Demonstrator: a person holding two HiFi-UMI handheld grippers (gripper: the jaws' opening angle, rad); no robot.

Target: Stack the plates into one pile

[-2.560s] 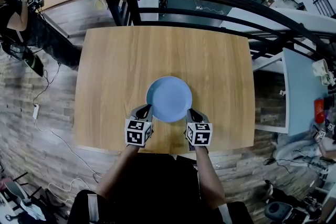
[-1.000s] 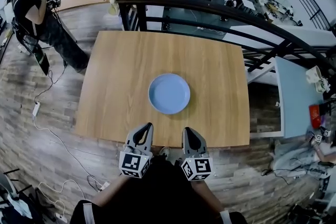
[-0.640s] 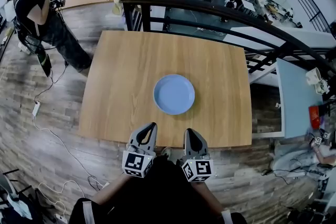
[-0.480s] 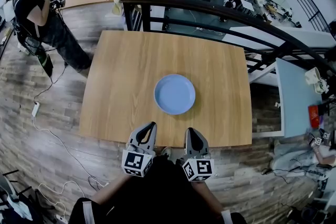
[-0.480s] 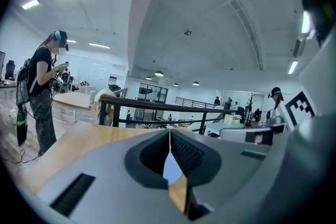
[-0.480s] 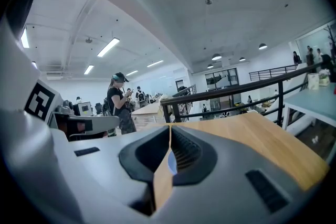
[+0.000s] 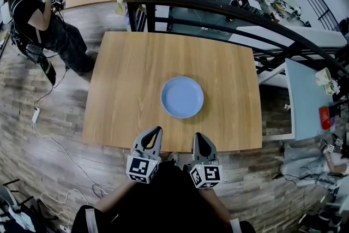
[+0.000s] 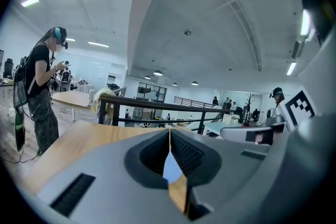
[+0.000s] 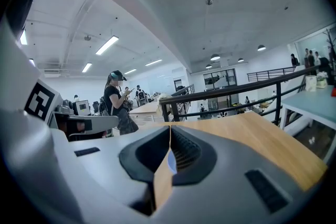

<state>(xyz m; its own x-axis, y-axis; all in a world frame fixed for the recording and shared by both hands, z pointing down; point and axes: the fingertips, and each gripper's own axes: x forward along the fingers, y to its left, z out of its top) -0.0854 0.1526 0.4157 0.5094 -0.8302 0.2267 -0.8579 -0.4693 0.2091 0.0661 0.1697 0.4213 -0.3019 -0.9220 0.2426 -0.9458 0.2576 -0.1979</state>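
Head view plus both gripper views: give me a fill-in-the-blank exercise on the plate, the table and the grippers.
1. The plate on the wooden table is ____ in colour.
2. The left gripper has its jaws ____, with nothing between them.
3. The right gripper holds ____.
4. A dark ____ runs past the wooden table's far edge.
Missing words: blue; shut; nothing; railing.

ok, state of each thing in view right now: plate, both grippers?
plate: flat on the table, right way up, empty, nothing touching it; one plate or a pile, cannot tell from above.
left gripper: shut, empty, short of the plate, at the table's near edge.
right gripper: shut, empty, short of the plate, at the table's near edge.
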